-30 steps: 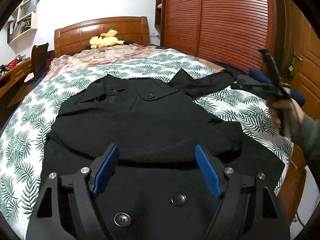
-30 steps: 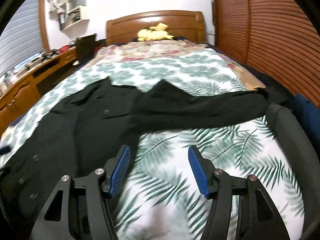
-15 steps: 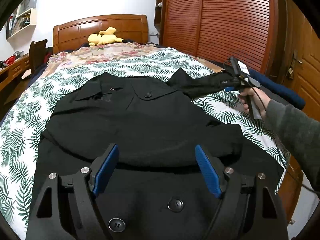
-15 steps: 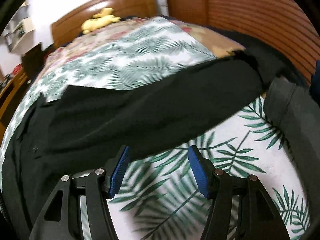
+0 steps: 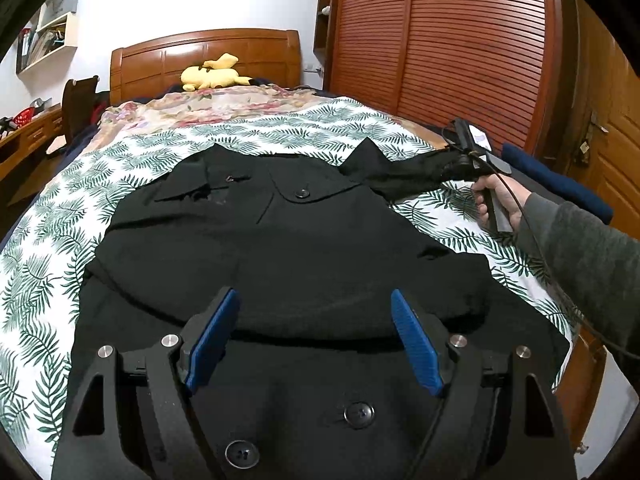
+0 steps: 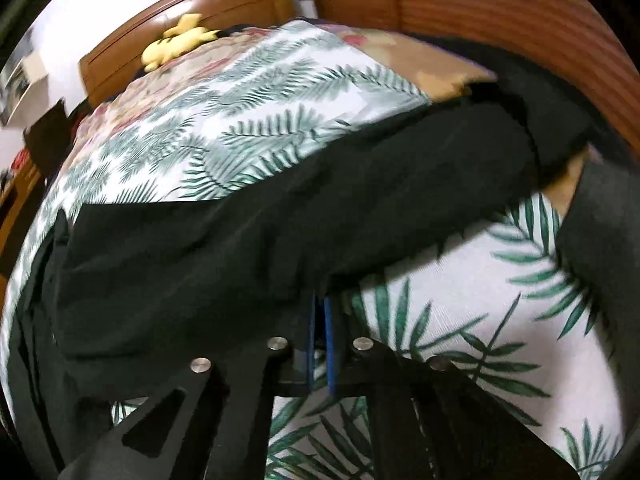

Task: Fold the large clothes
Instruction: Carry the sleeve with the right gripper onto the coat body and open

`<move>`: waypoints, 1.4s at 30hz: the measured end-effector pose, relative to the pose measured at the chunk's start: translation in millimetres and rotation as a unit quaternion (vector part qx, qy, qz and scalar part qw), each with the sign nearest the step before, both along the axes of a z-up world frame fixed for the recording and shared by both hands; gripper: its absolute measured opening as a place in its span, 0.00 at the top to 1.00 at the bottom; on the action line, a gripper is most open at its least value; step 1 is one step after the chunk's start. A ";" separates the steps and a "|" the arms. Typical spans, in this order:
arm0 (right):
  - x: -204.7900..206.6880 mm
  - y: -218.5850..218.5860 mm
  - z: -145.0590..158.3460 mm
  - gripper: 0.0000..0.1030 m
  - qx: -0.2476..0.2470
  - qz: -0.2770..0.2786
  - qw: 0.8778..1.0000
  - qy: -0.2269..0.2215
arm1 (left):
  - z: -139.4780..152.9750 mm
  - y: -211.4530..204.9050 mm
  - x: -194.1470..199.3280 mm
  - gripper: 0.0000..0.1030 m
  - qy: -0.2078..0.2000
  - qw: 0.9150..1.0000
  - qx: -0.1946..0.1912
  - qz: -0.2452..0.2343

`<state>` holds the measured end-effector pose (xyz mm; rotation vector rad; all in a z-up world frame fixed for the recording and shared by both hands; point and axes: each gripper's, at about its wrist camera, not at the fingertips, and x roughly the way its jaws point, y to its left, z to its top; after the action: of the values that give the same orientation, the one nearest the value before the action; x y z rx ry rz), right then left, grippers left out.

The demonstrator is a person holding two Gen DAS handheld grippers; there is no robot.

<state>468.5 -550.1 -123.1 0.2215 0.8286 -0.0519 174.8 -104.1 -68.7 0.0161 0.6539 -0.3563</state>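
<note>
A black button-front coat lies spread on the leaf-print bed, its lower part folded up over the body. My left gripper is open and empty, hovering over the coat's near hem. The coat's right sleeve stretches to the right. My right gripper is shut on that sleeve's near edge; in the left wrist view it sits at the sleeve's far end, held by a hand.
The bed's leaf-print cover surrounds the coat. A yellow plush toy lies by the wooden headboard. A slatted wooden wardrobe stands to the right, a dark blue bundle at the bed's right edge.
My right gripper moved in onto the sleeve and closed on its edge; it was open before. My left gripper stayed open in nearly the same place.
</note>
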 end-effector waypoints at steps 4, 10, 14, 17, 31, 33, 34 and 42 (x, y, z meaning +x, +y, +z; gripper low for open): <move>-15.0 24.4 24.0 0.98 -0.017 0.036 0.998 -0.050 | 3.3 1.7 -3.0 0.23 -0.004 1.000 -0.002 0.000; -49.1 77.4 70.8 0.98 -0.040 0.116 0.985 -0.117 | 8.5 7.7 -6.5 0.23 -0.012 1.000 -0.006 0.004; -73.2 110.4 91.6 0.98 -0.034 0.164 0.975 -0.146 | 10.0 13.1 -8.7 0.23 -0.016 1.000 -0.007 0.012; -94.3 135.5 99.8 0.98 -0.035 0.201 0.966 -0.162 | 11.4 18.6 -11.0 0.23 -0.019 1.000 -0.010 0.016; -142.6 194.5 72.8 0.98 -0.042 0.296 0.946 -0.126 | 16.6 37.4 -18.2 0.21 -0.026 0.999 -0.023 0.025; -147.5 196.9 71.9 0.98 -0.045 0.300 0.945 -0.119 | 17.9 39.8 -19.3 0.15 -0.029 0.999 -0.024 0.027; -150.7 196.8 72.0 0.98 -0.046 0.300 0.946 -0.117 | 18.8 41.6 -19.9 0.12 -0.031 0.999 -0.027 0.028; -176.2 212.7 66.4 0.98 -0.056 0.310 0.945 -0.090 | 21.6 55.6 -21.4 0.10 -0.033 0.998 -0.035 0.041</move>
<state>292.4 -337.5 -56.7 -0.1469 0.6800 0.5054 153.4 -48.6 -47.1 -0.0660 0.5752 -0.2987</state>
